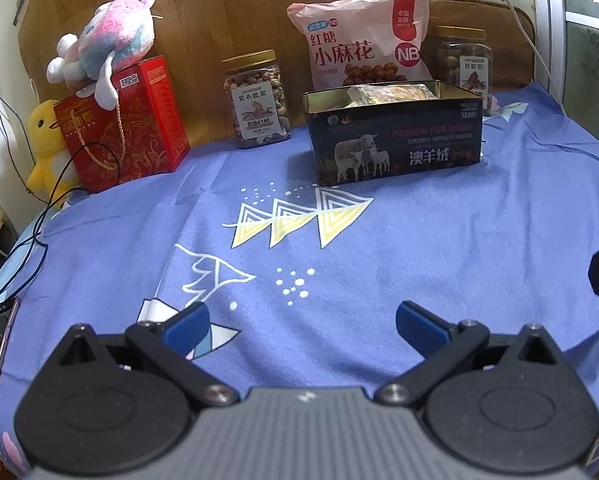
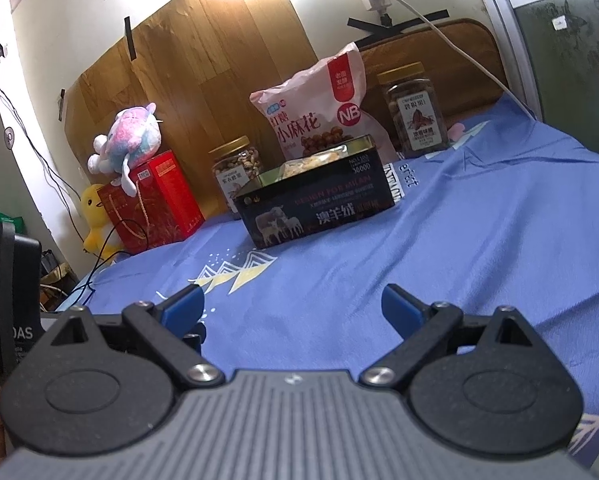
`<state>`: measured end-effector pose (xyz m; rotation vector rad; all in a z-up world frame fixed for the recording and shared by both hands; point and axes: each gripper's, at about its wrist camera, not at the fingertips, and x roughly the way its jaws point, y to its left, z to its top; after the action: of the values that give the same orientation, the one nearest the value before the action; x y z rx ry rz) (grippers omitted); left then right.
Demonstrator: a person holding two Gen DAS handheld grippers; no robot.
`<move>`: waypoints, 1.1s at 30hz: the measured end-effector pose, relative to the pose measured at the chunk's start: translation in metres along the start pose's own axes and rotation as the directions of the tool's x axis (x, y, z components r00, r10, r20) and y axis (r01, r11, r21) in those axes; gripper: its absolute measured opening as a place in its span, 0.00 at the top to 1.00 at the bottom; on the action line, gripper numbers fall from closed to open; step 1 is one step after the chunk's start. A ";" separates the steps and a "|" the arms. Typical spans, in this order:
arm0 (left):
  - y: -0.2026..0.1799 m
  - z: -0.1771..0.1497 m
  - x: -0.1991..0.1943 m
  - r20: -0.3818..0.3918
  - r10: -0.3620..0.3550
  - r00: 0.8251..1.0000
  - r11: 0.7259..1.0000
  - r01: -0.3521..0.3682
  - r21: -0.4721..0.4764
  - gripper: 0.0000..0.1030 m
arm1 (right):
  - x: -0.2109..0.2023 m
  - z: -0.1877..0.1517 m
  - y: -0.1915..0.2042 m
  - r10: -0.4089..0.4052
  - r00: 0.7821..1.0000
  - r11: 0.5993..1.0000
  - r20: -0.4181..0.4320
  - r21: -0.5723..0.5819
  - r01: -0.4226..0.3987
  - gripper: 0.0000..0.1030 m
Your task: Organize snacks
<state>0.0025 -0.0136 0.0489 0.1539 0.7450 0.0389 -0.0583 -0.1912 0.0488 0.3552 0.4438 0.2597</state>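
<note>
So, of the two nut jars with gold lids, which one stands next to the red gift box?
The jar of pale nuts, left of the black tin. The other jar holds darker nuts and stands at the far right, behind the tin, away from the red gift box.

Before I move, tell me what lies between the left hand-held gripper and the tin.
Nothing visible: only bare blue cloth lies between the open left hand-held gripper and the tin. Jars, bag and red box stand behind or beside it.

Blue patterned cloth [image 1: 419, 248] under tin [image 1: 395, 136], jars [image 1: 257, 100], red box [image 1: 131, 128].
</note>
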 end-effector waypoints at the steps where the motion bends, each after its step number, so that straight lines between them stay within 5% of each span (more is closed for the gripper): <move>1: -0.001 0.000 0.000 0.002 0.000 1.000 1.000 0.000 0.001 0.00 | 0.000 0.000 -0.001 0.000 1.000 1.000 0.000 0.003 0.000 0.06; 33: -0.008 0.000 0.001 0.015 0.018 1.000 0.999 -0.018 0.037 0.00 | -0.003 -0.001 -0.012 -0.015 1.000 0.999 0.014 0.034 0.014 0.06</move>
<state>0.0028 -0.0219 0.0472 0.1963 0.7302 0.0408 -0.0590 -0.2028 0.0444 0.3865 0.4371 0.2355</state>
